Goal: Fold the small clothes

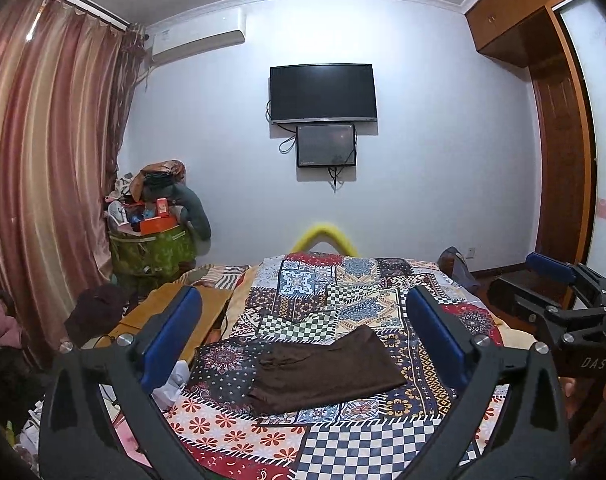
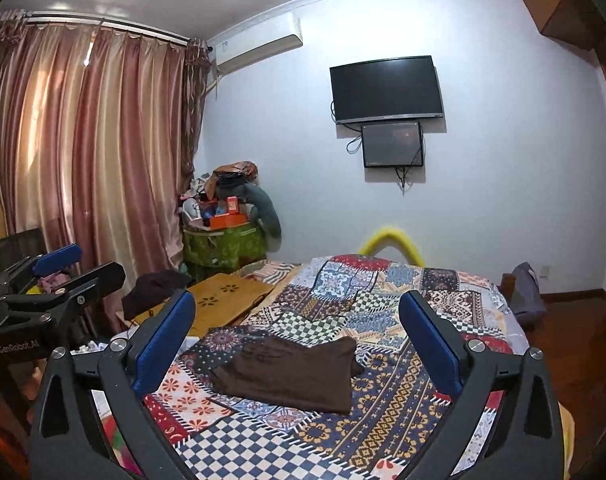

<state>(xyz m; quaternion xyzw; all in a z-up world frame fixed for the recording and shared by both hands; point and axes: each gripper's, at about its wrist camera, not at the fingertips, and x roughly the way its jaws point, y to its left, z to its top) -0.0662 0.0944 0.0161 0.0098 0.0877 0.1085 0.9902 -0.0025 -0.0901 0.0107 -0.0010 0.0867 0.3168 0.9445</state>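
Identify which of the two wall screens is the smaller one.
The lower screen, hanging directly beneath the wide television; it is narrower and shorter.

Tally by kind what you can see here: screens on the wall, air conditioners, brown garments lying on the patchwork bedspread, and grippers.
Screens on the wall: 2, the large screen and the small screen below it
Air conditioner: 1
Brown garment on the bedspread: 1
Grippers: 2, left gripper and right gripper, both open
Total: 6
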